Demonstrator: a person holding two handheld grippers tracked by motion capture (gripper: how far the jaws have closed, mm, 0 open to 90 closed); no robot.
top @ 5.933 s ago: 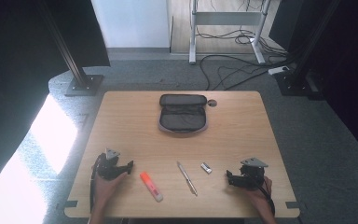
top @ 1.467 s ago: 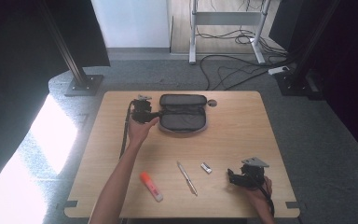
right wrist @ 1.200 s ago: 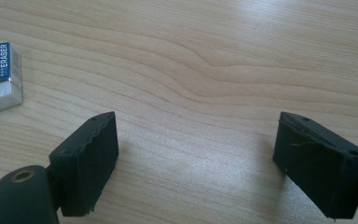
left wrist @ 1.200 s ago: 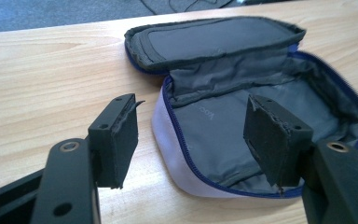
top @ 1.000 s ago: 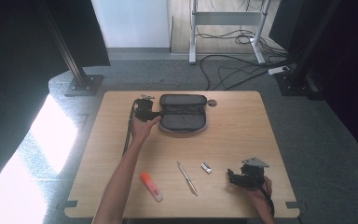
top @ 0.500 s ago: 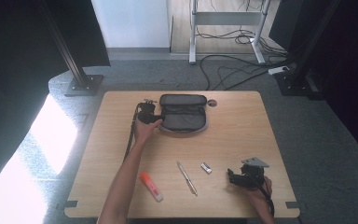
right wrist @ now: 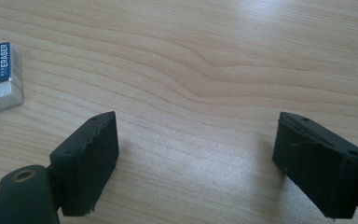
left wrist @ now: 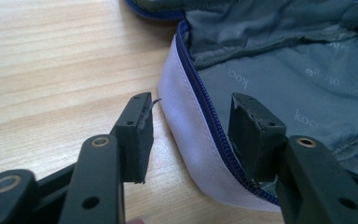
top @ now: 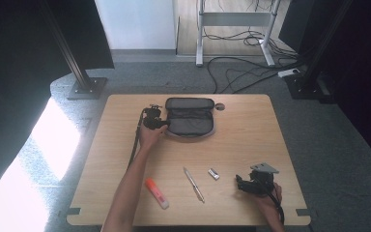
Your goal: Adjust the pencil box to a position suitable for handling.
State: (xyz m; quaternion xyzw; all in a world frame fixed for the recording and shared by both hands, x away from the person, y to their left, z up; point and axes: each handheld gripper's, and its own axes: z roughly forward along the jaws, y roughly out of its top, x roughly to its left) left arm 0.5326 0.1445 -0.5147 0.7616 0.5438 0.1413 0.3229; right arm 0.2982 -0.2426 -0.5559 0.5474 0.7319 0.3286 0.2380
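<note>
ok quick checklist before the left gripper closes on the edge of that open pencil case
1. Left gripper open: ok, the jaws stand apart.
2. Case edge between the jaws: ok, the white rim and blue zipper of the pencil case run through the gap.
3. Jaws touching the fabric: cannot tell; one jaw stands clear outside on the table, the other sits inside against the lining.
4. Case open: ok, its grey lining shows.
5. Right gripper out of the way: ok, open and resting near the table's front edge.
6. Eraser, pen and highlighter clear of the case: ok.
</note>
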